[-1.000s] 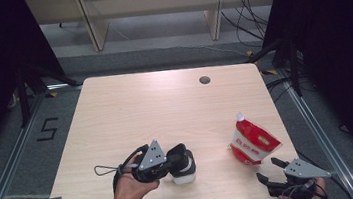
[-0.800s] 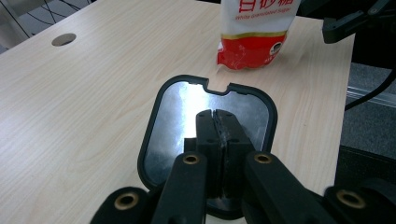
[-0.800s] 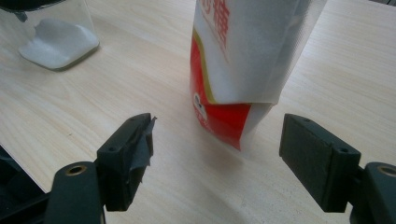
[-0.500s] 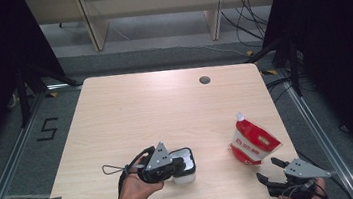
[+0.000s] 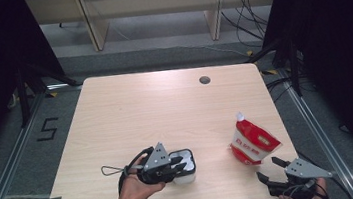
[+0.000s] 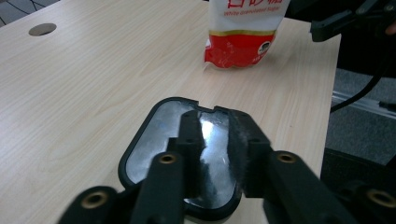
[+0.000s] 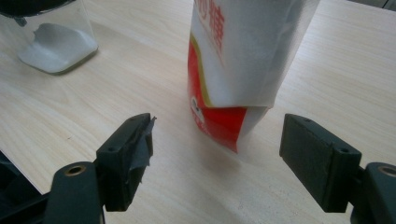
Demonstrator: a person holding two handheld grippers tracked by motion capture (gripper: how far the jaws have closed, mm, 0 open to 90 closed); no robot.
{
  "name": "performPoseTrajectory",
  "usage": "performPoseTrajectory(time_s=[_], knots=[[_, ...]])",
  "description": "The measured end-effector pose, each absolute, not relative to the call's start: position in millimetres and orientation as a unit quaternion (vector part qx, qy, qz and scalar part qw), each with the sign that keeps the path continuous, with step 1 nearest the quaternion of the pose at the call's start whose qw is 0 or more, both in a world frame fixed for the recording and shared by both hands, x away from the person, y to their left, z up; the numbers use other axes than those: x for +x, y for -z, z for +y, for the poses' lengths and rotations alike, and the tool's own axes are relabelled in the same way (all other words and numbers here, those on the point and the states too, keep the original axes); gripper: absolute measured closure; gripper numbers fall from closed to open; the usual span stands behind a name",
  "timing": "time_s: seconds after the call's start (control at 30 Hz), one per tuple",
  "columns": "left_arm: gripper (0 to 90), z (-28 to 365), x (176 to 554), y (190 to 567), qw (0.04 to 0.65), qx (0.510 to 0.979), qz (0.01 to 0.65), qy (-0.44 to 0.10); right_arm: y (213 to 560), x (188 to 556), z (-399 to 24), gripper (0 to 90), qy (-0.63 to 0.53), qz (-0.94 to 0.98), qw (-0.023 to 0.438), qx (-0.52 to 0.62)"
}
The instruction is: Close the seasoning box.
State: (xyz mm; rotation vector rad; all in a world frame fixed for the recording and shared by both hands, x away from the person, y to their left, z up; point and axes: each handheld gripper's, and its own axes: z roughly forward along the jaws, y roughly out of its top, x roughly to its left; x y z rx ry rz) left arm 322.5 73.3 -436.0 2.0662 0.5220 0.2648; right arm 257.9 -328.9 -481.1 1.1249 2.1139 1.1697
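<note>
A clear container with a black-rimmed lid [image 5: 186,167] stands near the table's front edge, and its lid [image 6: 149,140] lies right under my left gripper [image 5: 178,163]. That gripper [image 6: 215,122] hovers over or rests on the lid with its jaws drawn to a narrow slit and nothing between them. A red and white pouch [image 5: 252,141] stands upright at the front right. My right gripper [image 5: 272,168] is open just in front of it, and the pouch [image 7: 233,56] is centred ahead of the wide gap [image 7: 219,133]. The container [image 7: 56,42] appears at the upper left there.
The wooden table [image 5: 140,108] has a round cable hole [image 5: 205,80] near its far edge. Its right edge is close to the pouch. The other hand's gripper [image 6: 338,21] appears beyond the pouch [image 6: 245,32] in the left gripper view.
My left gripper has moved to the right, onto the top of the container. The right gripper and the pouch have stayed put.
</note>
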Motion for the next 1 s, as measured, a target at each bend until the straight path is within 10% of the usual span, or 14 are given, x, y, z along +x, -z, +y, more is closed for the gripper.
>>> performPoseTrajectory(time_s=[0.43,1.0], knots=[[35.6,104.3,312.3,430.6,0.493,0.824,0.256,-0.111,481.9,259.0,-328.9,26.1,-0.425,0.775,0.240,0.402],[30.0,144.3,300.5,455.1,0.484,0.809,0.315,-0.110,482.1,258.8,-327.6,26.0,-0.422,0.777,0.242,0.399]])
